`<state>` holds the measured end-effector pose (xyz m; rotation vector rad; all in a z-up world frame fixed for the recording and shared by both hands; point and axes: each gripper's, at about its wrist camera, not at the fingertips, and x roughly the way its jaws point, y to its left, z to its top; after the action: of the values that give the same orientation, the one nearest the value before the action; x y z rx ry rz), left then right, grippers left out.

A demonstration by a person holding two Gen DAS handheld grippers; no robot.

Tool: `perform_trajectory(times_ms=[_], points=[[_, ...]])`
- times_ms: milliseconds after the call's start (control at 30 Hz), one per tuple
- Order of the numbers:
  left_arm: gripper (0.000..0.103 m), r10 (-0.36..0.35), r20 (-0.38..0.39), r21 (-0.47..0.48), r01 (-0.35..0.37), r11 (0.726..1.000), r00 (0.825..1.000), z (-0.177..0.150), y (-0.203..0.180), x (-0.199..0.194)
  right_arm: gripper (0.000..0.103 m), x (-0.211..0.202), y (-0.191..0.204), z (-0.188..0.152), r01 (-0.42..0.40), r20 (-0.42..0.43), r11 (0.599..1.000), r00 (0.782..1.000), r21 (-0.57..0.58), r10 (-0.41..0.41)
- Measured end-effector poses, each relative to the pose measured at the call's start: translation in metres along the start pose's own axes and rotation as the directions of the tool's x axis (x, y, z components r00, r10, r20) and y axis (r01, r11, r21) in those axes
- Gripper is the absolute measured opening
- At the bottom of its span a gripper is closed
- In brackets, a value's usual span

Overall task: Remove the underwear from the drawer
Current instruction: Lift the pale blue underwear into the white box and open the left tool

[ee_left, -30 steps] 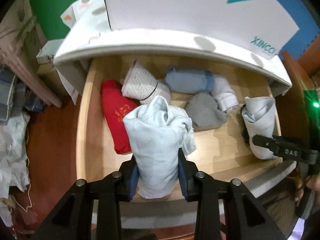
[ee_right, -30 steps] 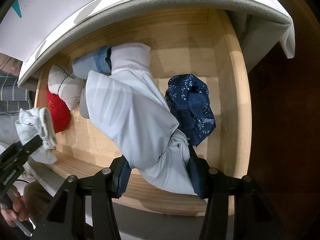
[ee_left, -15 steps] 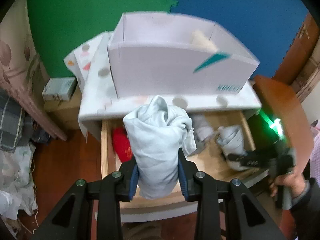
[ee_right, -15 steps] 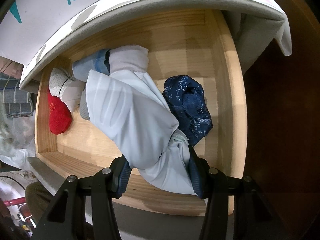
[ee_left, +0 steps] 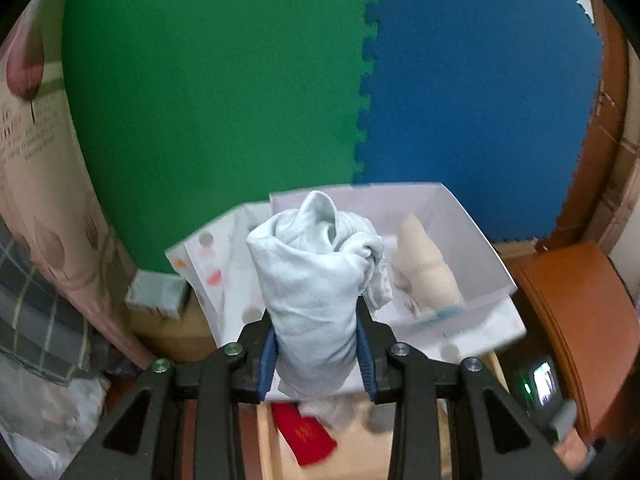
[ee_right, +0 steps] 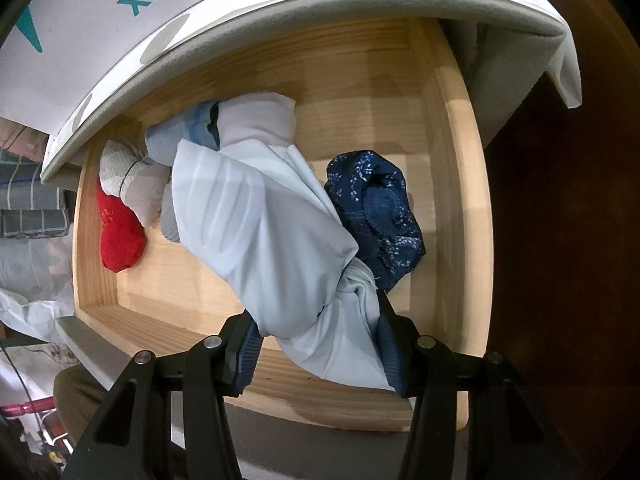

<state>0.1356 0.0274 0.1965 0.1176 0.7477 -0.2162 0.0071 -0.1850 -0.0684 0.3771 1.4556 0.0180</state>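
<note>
A pale blue rolled bundle (ee_left: pixel 316 292), upright with a puckered, folded top, is clamped by the left gripper (ee_left: pixel 316 354) in front of a white box (ee_left: pixel 480 240). A smooth pale blue roll (ee_right: pixel 264 232), knotted at its near end, is clenched by the right gripper (ee_right: pixel 320 346) over the wooden drawer (ee_right: pixel 452 184).

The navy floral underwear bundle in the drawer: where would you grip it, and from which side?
Grip the navy floral underwear bundle across its narrower middle, from straight above. It lies rolled and alone near the drawer's right wall, its top bare.
</note>
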Motion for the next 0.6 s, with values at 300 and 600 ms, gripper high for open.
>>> perform_trajectory(times_ms=[300, 600], points=[[0.034, 0.033, -0.111, -0.011, -0.034, 0.999, 0.993, 0.027, -0.002, 0.078, 0.048, -0.001, 0.007, -0.003, 0.017, 0.011, 1.000, 1.000, -0.009, -0.017], [0.034, 0.077, -0.249, -0.002, -0.080, 0.997, 0.965, 0.019, -0.003, 0.147, 0.048, 0.001, 0.007, -0.001, -0.004, 0.007, 1.000, 1.000, -0.006, 0.004]])
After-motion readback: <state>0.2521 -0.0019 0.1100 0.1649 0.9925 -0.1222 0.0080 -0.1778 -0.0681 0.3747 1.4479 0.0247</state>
